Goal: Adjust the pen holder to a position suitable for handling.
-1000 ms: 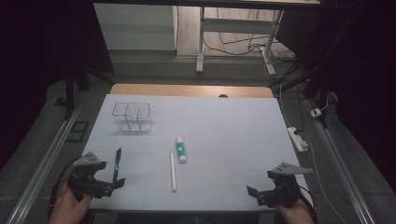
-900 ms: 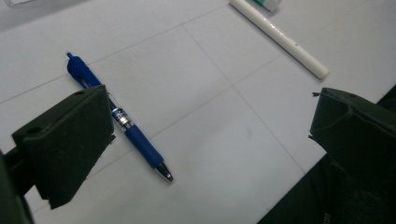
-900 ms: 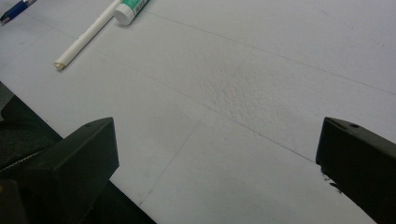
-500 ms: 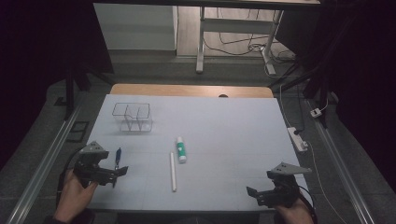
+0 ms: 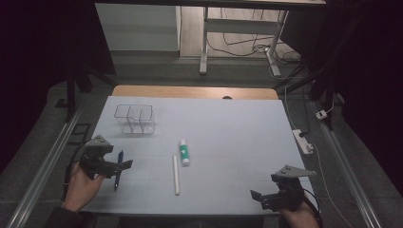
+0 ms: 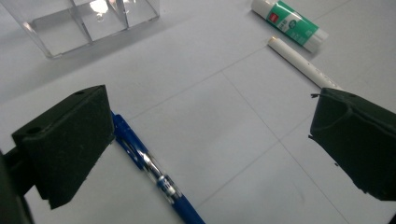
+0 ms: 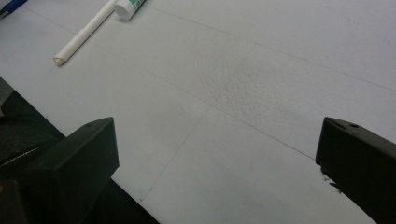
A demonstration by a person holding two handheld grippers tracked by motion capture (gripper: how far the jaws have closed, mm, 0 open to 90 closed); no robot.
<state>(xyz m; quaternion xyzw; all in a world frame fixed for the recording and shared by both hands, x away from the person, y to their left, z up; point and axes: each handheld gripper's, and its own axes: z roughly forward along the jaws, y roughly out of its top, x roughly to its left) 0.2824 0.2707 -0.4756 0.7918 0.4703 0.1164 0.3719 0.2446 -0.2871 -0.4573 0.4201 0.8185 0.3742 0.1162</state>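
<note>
A: Where's the pen vs. the left gripper?

B: Right at it. Seen from above, the pen lies on the white mat near the front-left corner, pointing roughly away from the person, and the gripper's tips sit over its middle. In the left gripper view it's blue w/ a clear section, running diagonally by the left jaw, its top end tucked behind that jaw. Can't tell if they touch.

A: Jaws?

B: Spread wide, nothing between them but mat. The pen is off to one side of the gap, not centred.

A: Hand pose?

B: Left hand comes in from the bottom-left, fist round the handle, gripper pointing right across the mat, tilted down a bit. Grey plate on top.

A: Other side?

B: Right gripper sits low at the front-right edge, well apart from everything. Right hand barely in at the bottom. Its jaws gape wide too, empty, pointing left toward the middle.

A: What else is on there?

B: White stick lying lengthwise mid-mat, glue stick w/ green label just beside its far end. Clear bin w/ dividers sits further back on the left, beyond the pen.
</note>
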